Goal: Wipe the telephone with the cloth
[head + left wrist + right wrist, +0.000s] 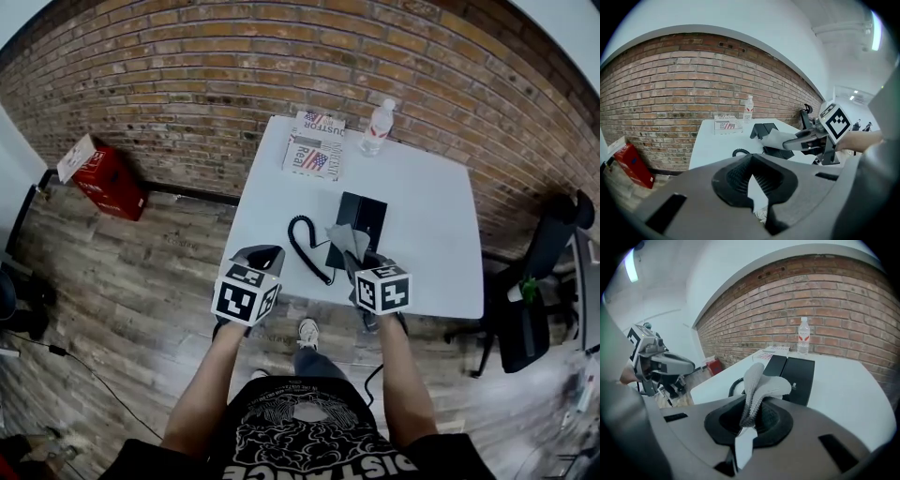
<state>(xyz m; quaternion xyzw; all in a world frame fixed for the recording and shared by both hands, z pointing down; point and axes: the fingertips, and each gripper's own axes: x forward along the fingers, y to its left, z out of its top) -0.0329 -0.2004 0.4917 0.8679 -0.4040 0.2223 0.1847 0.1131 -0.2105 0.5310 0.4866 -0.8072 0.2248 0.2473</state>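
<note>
right claw — clamped on cloth | cloth over telephone — near end

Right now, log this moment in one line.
right hand-held gripper: shut on cloth | cloth: at telephone near end | left hand-held gripper: shut, empty

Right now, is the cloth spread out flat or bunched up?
Bunched up: the cloth is pinched between the right gripper's jaws, its free end folded over in front of the telephone.
</note>
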